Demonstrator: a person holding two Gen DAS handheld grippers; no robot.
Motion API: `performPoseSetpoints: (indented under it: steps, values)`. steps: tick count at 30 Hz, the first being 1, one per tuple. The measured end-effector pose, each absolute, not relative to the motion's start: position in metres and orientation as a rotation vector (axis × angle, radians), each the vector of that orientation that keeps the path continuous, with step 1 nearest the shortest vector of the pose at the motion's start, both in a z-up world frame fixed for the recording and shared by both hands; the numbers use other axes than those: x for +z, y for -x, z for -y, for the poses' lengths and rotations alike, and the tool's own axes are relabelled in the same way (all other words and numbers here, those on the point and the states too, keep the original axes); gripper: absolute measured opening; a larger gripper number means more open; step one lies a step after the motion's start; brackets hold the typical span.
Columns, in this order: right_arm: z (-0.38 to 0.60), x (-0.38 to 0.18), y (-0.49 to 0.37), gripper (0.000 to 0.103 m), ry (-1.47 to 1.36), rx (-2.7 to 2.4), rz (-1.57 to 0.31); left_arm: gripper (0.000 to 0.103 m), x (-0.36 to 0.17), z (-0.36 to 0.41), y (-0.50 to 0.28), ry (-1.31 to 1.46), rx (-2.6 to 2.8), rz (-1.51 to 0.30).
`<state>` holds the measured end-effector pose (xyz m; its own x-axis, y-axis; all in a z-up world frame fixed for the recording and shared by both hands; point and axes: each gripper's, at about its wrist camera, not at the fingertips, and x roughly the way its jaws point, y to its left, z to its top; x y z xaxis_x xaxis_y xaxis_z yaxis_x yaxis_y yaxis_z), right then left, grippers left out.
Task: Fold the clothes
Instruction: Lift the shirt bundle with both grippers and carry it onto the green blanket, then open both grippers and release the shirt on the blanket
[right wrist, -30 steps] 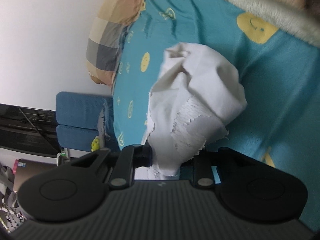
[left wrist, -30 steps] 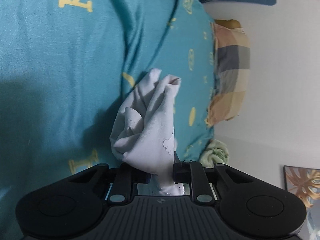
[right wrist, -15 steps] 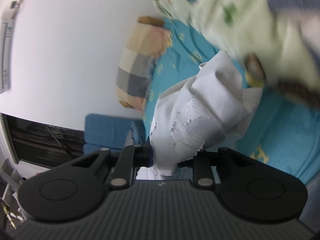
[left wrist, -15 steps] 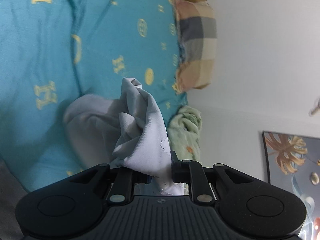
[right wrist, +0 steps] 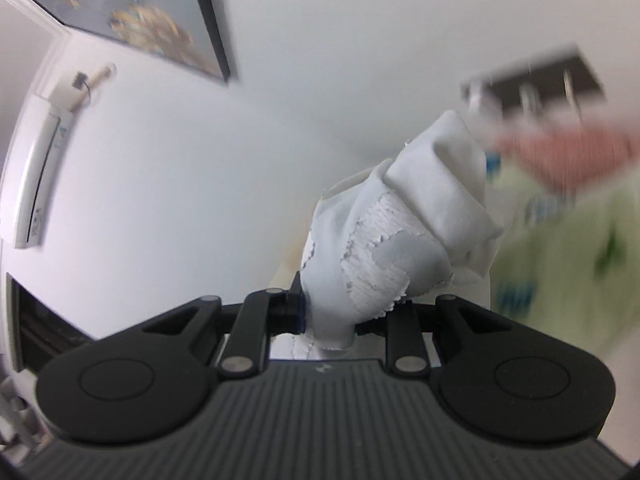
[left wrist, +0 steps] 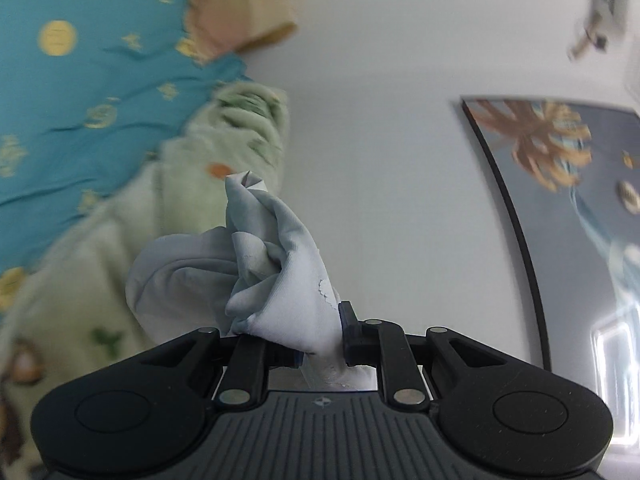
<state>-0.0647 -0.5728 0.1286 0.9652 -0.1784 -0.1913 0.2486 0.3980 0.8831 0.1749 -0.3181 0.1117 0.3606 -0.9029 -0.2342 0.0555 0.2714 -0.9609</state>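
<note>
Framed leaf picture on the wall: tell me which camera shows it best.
The left wrist view. There the framed leaf picture fills the right side, with its golden leaves readable. The right wrist view catches only a blurred corner of it at the top left, cut by the image edge.

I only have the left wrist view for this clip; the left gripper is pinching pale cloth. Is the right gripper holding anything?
Observer: Yes, the right gripper is shut on bunched white cloth.
Operator: Does its camera see the teal bed cover?
Observer: No. It faces a white wall, with a wall air conditioner at the left.
Operator: Anything beyond the cloth?
Observer: A blurred pale green printed fabric fills the right edge.
</note>
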Motion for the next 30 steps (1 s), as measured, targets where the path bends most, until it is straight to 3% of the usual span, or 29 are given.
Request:
performPoseSetpoints:
  steps: [5,11,14,18,19,21,23,25,27,30]
  values:
    - [0.635,0.085,0.084,0.024,-1.087,-0.309,-0.041,0.018,0.083,0.412,-0.174,0.965,-0.957,-0.985]
    - [0.655,-0.007,0.105,0.024,-1.183,-0.459,-0.327,0.018,-0.016,0.437,-0.155,0.824,-0.928,-1.181]
    - [0.652,-0.025,0.112,0.024,-1.204,-0.474,-0.373,0.023,-0.039,0.436,-0.143,0.779,-0.888,-1.209]
    - [0.654,-0.023,0.11,0.028,-1.221,-0.492,-0.387,0.034,-0.029,0.438,-0.13,0.666,-0.869,-1.158]
    - [0.653,-0.021,0.111,0.03,-1.234,-0.495,-0.395,0.038,-0.022,0.436,-0.126,0.635,-0.866,-1.145]
    - [0.645,-0.013,0.116,0.036,-1.237,-0.502,-0.412,0.058,-0.011,0.429,-0.117,0.576,-0.862,-1.121]
    - [0.631,0.0,0.124,0.045,-1.189,-0.52,-0.433,0.068,0.008,0.413,-0.101,0.527,-0.866,-1.085]
    - [0.618,0.011,0.134,0.064,-1.138,-0.524,-0.434,0.074,0.028,0.395,-0.085,0.478,-0.869,-1.047]
    - [0.602,0.026,0.147,0.07,-1.083,-0.516,-0.421,0.081,0.047,0.377,-0.068,0.43,-0.872,-1.009]
    - [0.577,0.051,0.166,0.074,-0.999,-0.504,-0.415,0.082,0.077,0.35,-0.044,0.359,-0.876,-0.951]
